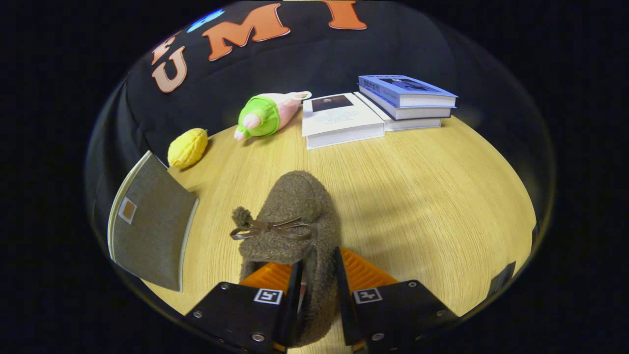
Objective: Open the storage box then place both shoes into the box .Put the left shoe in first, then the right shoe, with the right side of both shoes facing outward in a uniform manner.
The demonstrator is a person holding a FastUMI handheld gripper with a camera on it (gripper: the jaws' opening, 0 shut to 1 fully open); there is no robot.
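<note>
A fuzzy brown slipper-like shoe [290, 216] with a small brown bow lies on the wooden table, toe pointing away from me. Its heel-side wall sits between my two fingers, and my gripper [317, 268] is shut on that wall. One finger reaches inside the shoe's opening, the other presses from outside. To the left of the shoe stands a grey fabric storage box [150, 223] with a pale rim and a small tan patch; whether it is open I cannot tell.
Beyond the shoe, near the back wall, lie a yellow lemon-shaped toy [187, 147] and a pink-and-green plush toy [265, 115]. A white book [339, 120] and a stack of blue books [405, 98] sit at the back right. Bare wooden tabletop [432, 196] stretches to the right.
</note>
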